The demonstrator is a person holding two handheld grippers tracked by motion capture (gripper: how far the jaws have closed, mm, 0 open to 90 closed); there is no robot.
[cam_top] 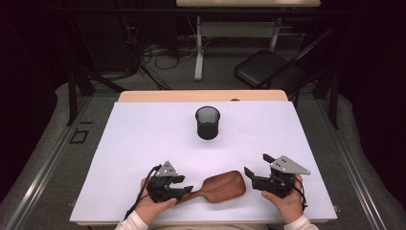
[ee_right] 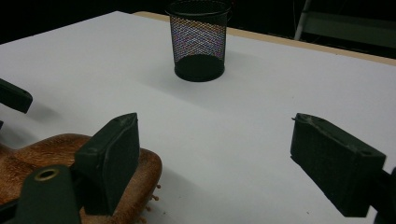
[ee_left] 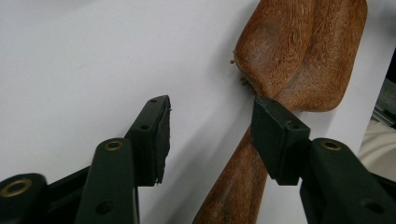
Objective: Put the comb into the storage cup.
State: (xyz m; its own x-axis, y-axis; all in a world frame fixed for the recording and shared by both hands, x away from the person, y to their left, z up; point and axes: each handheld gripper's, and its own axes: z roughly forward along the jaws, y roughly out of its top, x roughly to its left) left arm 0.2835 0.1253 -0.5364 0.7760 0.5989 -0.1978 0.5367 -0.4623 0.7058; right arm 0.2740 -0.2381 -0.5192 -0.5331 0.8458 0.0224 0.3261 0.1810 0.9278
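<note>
Nearest the camera, at the table's six o'clock edge, a wooden hairbrush lies bristles down on the white sheet, its handle running out toward nine o'clock. The left gripper sits over that handle with its jaws spread apart; in the left gripper view one jaw rests against the neck where handle meets head, the other stands off over bare white, so nothing is clamped. The person's left hand wraps the gripper from below.

At about four o'clock the right gripper, held in the right hand, is wide open and empty. In the right gripper view one jaw hangs over the rounded end of the brush head; whether it touches I cannot tell.

A black mesh cup stands upright toward twelve o'clock, well apart from both grippers, with plain white sheet all around it. The sheet's far edge shows a strip of bare wooden tabletop. Beyond that, a black folding chair stands on the floor at one o'clock.
</note>
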